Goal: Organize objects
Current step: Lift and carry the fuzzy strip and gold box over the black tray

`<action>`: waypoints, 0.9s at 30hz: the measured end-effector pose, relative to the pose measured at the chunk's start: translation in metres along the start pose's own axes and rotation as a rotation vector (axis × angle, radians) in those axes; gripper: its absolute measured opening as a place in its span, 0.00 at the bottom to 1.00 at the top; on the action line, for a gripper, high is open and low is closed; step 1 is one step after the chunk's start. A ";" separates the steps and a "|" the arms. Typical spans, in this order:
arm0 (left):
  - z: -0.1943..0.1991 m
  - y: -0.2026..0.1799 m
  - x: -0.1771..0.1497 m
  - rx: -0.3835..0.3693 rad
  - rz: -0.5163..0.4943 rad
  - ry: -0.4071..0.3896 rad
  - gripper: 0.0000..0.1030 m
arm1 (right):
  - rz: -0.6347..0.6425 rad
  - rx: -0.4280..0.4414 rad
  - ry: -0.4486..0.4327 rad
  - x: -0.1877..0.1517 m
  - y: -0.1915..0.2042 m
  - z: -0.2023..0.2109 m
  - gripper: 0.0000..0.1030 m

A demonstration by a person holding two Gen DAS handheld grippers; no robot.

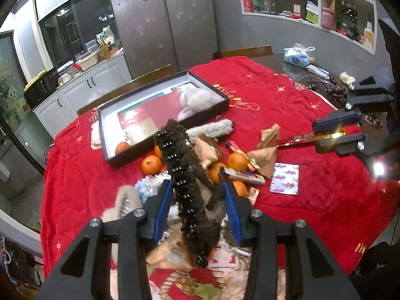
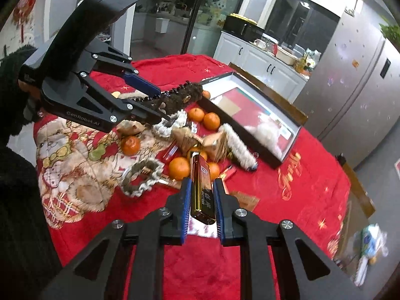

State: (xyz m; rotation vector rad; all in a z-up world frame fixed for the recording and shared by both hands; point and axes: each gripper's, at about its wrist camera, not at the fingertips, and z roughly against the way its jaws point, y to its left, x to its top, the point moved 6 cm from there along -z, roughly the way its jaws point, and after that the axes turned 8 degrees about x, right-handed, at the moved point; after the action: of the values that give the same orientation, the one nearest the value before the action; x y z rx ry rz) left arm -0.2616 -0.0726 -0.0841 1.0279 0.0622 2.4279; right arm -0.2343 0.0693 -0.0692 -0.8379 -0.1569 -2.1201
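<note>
My left gripper point(image 1: 197, 190) is shut on a dark fuzzy hair claw clip point(image 1: 186, 175) with black teeth, held above the pile; it also shows in the right wrist view point(image 2: 175, 97). My right gripper point(image 2: 202, 187) is shut on a shiny red-gold bar point(image 2: 201, 187), also seen in the left wrist view point(image 1: 310, 138). An open dark box point(image 1: 125, 158) on the red cloth holds a white fluffy item point(image 1: 197, 98) and a tangerine point(image 1: 122, 147). Tangerines point(image 2: 179, 167), brown paper packets point(image 2: 186, 137) and a grey fuzzy clip point(image 2: 240, 147) lie in a pile.
A red blanket point(image 2: 312, 170) covers the round table. A foil packet point(image 1: 285, 178) lies right of the pile. A tissue pack point(image 1: 297, 58) and dark beads point(image 1: 332, 90) sit at the far edge. Wooden chairs, white cabinets and a steel fridge point(image 1: 162, 20) stand behind.
</note>
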 end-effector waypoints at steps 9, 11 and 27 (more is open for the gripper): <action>-0.015 0.031 0.034 0.021 0.006 -0.016 0.39 | -0.008 -0.035 -0.029 0.054 -0.043 -0.004 0.16; -0.021 0.037 0.041 0.019 0.010 -0.018 0.39 | -0.007 -0.040 -0.039 0.067 -0.052 -0.007 0.16; -0.072 0.076 0.082 0.020 0.058 -0.031 0.39 | -0.106 -0.047 -0.123 0.123 -0.116 -0.062 0.16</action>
State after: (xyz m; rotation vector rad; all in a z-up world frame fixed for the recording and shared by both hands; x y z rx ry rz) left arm -0.3918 -0.0905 -0.0639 1.0898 0.0463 2.4677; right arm -0.4052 0.0395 -0.0211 -1.0080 -0.2212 -2.1778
